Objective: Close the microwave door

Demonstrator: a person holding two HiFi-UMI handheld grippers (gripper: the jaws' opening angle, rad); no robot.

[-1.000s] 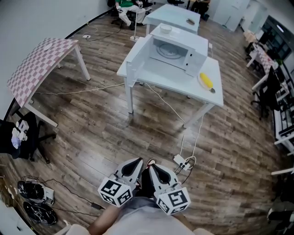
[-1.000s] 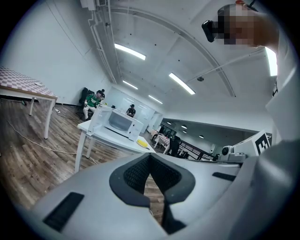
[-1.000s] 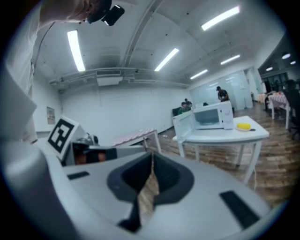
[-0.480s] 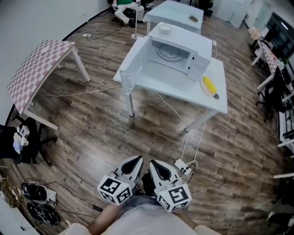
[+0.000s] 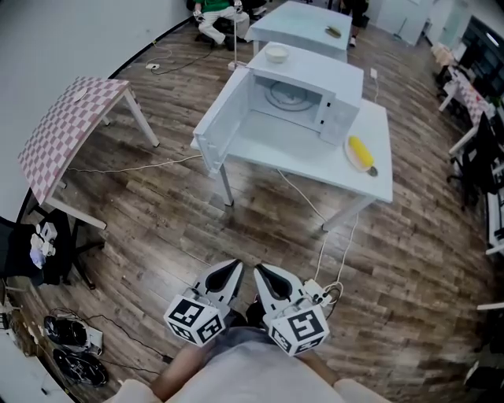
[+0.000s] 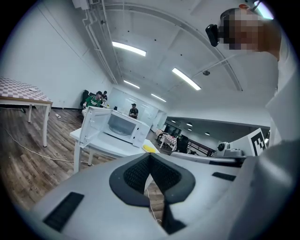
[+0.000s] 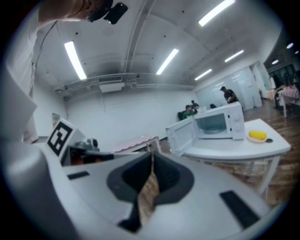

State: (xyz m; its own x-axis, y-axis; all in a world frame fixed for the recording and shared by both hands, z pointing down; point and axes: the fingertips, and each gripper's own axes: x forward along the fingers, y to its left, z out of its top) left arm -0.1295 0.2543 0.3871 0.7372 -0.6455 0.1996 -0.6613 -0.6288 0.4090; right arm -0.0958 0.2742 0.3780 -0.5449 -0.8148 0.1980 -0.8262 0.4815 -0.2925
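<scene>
A white microwave [image 5: 309, 88] stands on a white table [image 5: 311, 161], far ahead of me. Its door [image 5: 222, 116] is swung wide open to the left and overhangs the table's left edge. The cavity with its glass turntable [image 5: 290, 94] is exposed. The same microwave [image 6: 123, 126] is small and distant in the left gripper view, and the microwave [image 7: 216, 123] also shows in the right gripper view. My left gripper [image 5: 235, 268] and right gripper [image 5: 258, 271] are side by side close to my body. Both are shut on nothing and are well short of the table.
A plate with a yellow item [image 5: 360, 151] lies right of the microwave and a bowl [image 5: 276, 53] rests on top. A checkered table [image 5: 71, 126] stands at left. Cables [image 5: 315, 208] and a power strip [image 5: 316, 291] lie on the wooden floor. Another table [image 5: 303, 20] is behind.
The microwave table has drawn slightly nearer and lower in the head view. Both grippers stay shut together near my body.
</scene>
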